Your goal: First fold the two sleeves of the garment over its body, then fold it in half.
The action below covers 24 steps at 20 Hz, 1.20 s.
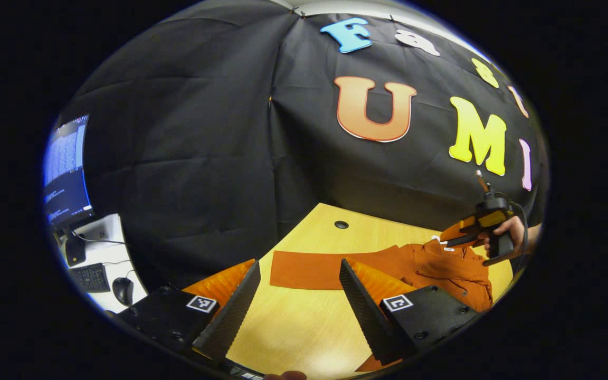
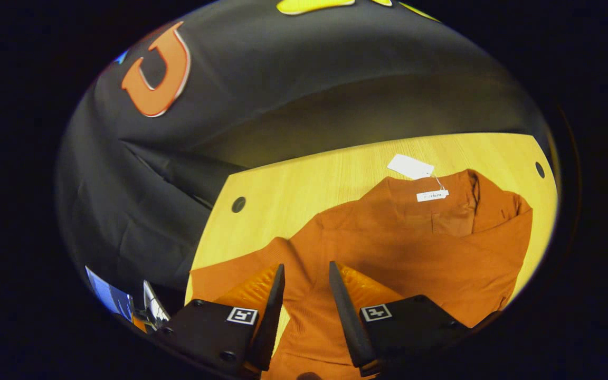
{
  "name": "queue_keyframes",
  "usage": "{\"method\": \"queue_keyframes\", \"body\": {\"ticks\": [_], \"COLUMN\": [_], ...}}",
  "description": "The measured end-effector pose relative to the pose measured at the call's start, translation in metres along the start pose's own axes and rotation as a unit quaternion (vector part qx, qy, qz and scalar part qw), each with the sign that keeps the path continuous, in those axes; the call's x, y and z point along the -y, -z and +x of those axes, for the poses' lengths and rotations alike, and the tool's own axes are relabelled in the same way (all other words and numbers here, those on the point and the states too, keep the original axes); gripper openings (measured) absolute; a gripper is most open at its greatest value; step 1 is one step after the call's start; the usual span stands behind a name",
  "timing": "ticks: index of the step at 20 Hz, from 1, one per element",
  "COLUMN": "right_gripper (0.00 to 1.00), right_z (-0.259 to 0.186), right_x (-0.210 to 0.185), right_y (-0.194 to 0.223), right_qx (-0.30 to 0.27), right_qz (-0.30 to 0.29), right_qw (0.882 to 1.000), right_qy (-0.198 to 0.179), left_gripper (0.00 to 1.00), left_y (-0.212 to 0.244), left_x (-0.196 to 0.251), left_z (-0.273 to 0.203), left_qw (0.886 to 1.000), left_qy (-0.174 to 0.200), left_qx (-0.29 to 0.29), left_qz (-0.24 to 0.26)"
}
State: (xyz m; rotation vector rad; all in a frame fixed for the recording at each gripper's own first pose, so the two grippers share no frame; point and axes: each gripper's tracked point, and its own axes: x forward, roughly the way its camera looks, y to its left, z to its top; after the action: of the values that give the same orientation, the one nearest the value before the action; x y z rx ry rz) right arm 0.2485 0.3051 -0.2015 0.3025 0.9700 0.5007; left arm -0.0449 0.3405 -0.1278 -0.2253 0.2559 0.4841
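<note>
Lying beneath the parted right hand-held gripper (image 2: 306, 277), the garment (image 2: 415, 248).

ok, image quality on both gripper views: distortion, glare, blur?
Left gripper view: strong fisheye bend on the table edge, monitor blown out blue, garment sharp. Right gripper view: same barrel bend, dim wall, white tag bright but unclipped, no motion blur.

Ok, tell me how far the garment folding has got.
Barely begun. Done: nothing clearly; the orange garment lies spread on the wooden table, one sleeve stretched out flat. In hand: nothing; the left gripper and right gripper are open and hold no cloth. Left: both sleeve folds, then the half fold.
</note>
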Motion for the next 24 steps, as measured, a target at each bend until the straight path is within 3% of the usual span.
{"method": "queue_keyframes", "body": {"ticks": [3,4,5,8,9,10,15,19,21,24], "right_gripper": [0.57,0.49,0.57,0.57,0.49,0.57,0.57,0.57,0.56,0.57], "right_z": [-0.064,-0.086,-0.108,-0.167,-0.184,-0.199,-0.251,-0.267,-0.269,-0.267], "right_x": [0.001,0.006,0.012,0.039,0.053,0.068,0.125,0.152,0.150,0.155], "right_y": [0.005,0.008,0.011,0.018,0.021,0.023,0.048,0.063,0.066,0.069], "right_qx": [0.023,0.027,0.031,0.048,0.057,0.064,0.088,0.096,0.098,0.097], "right_qz": [-0.023,-0.028,-0.029,0.000,0.011,0.018,0.080,0.125,0.163,0.192], "right_qw": [0.999,0.999,0.999,0.998,0.998,0.998,0.992,0.986,0.981,0.976], "right_qy": [-0.027,-0.031,-0.033,-0.031,-0.022,-0.009,0.042,0.060,0.039,0.034], "left_gripper": [0.98,0.98,0.98,0.99,0.99,0.99,0.99,0.99,0.99,1.00], "left_y": [0.015,0.020,0.024,0.050,0.060,0.071,0.111,0.121,0.125,0.140], "left_x": [-0.006,-0.010,-0.018,-0.036,-0.038,-0.039,-0.051,-0.052,-0.052,-0.051], "left_z": [0.046,0.064,0.081,0.134,0.148,0.161,0.199,0.204,0.204,0.203], "left_qw": [0.997,0.996,0.994,0.988,0.985,0.983,0.977,0.979,0.982,0.983], "left_qy": [0.041,0.051,0.056,0.063,0.066,0.069,0.045,0.027,0.017,-0.012], "left_qx": [-0.033,-0.046,-0.058,-0.109,-0.127,-0.140,-0.184,-0.190,-0.179,-0.176], "left_qz": [-0.049,-0.062,-0.074,-0.094,-0.099,-0.102,-0.093,-0.073,-0.060,0.060]}}
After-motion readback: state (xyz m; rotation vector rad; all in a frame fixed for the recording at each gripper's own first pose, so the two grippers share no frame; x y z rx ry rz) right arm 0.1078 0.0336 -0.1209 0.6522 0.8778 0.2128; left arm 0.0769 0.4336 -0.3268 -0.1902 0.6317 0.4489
